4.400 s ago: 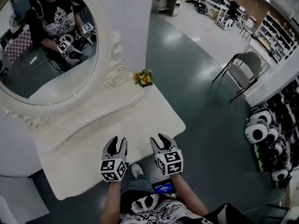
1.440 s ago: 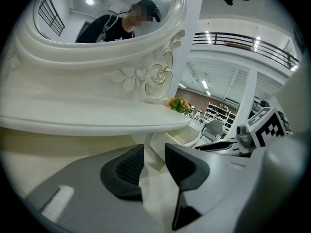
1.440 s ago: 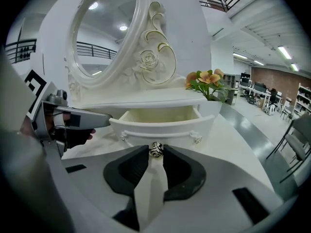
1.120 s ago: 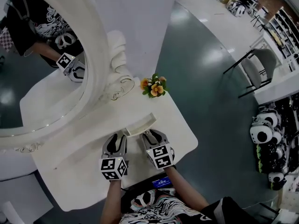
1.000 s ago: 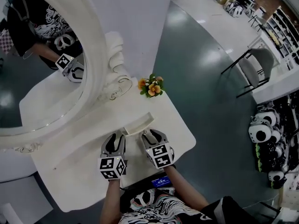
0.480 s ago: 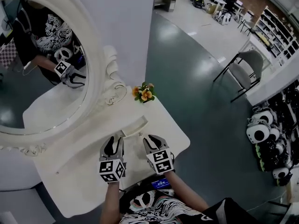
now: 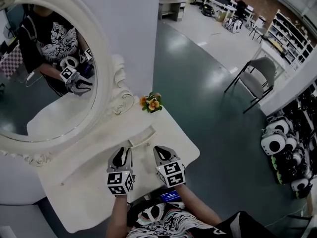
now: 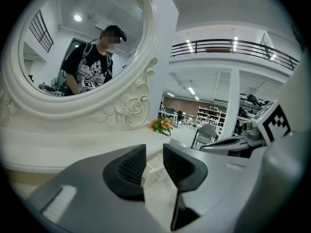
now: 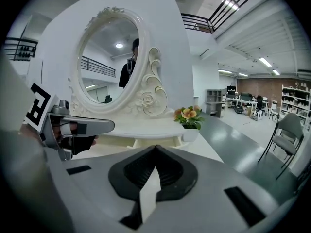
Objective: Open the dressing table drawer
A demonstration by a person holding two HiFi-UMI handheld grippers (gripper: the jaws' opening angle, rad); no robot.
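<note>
The white dressing table (image 7: pixel 74 192) has a small drawer (image 7: pixel 142 136) standing pulled out from under its raised shelf. Both grippers hover over the tabletop just short of that drawer and touch nothing. My left gripper (image 7: pixel 122 153) has its jaws closing, with a gap still between the pads (image 8: pixel 130 168) and nothing gripped in them. The drawer (image 8: pixel 153 171) shows through that gap, farther off. My right gripper (image 7: pixel 161 150) is shut, its fingertips (image 9: pixel 167 161) meeting on nothing. The drawer (image 9: pixel 151 141) lies ahead of it.
An oval mirror (image 7: pixel 44 78) in a carved frame rises behind the shelf and reflects the person and grippers. A small pot of orange flowers (image 7: pixel 151 103) stands at the table's far right corner. A grey chair (image 7: pixel 257 78) and shelves of toy pandas (image 7: pixel 280 143) lie off to the right.
Both grippers have lifted and drawn back a little from the drawer. The right jaws went from open to shut, and the left jaws have narrowed. The drawer stays pulled out.
</note>
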